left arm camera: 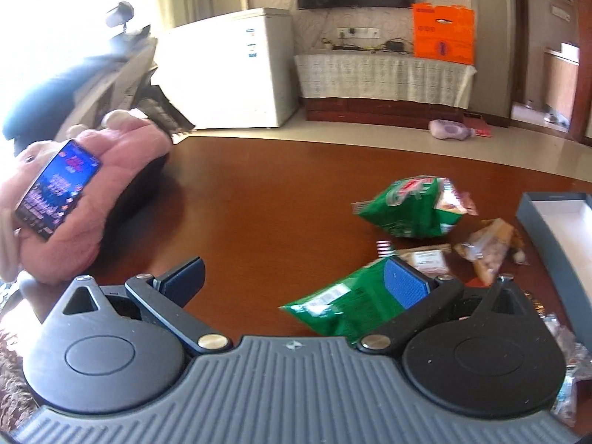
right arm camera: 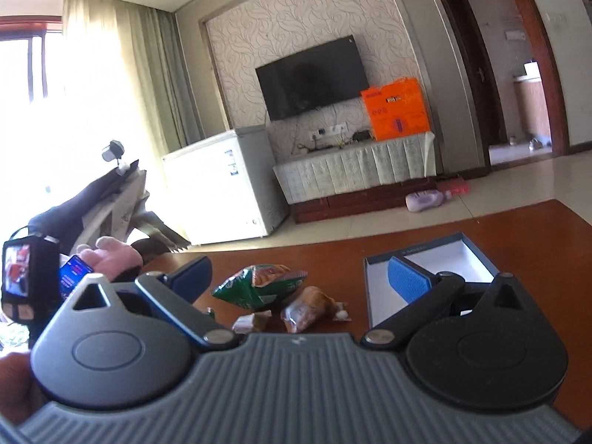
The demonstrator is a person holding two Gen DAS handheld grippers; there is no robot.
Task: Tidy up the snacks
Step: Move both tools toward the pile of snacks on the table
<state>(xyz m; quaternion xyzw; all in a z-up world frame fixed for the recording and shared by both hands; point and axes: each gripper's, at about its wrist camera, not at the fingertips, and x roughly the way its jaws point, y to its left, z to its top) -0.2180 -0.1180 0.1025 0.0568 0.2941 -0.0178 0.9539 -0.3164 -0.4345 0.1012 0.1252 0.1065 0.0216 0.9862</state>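
Left wrist view: the left gripper is hovering low over the brown table, fingers spread wide apart, gripping nothing. A green snack bag is lying just behind its right pad, partly hidden by it; whether pad and bag are touching, cannot tell. The bag's long axis is running from the near centre up toward the right. A second green bag is sitting farther out, a brown wrapped snack beside it, and the open box is waiting at the far right.

Right wrist view: the right gripper is also spreading its fingers, empty, angled above the box, with the snacks to its lower left.

Judgement: the left gripper is nearer the close bag; it is needing a shift rightward to straddle the bag across its short side.
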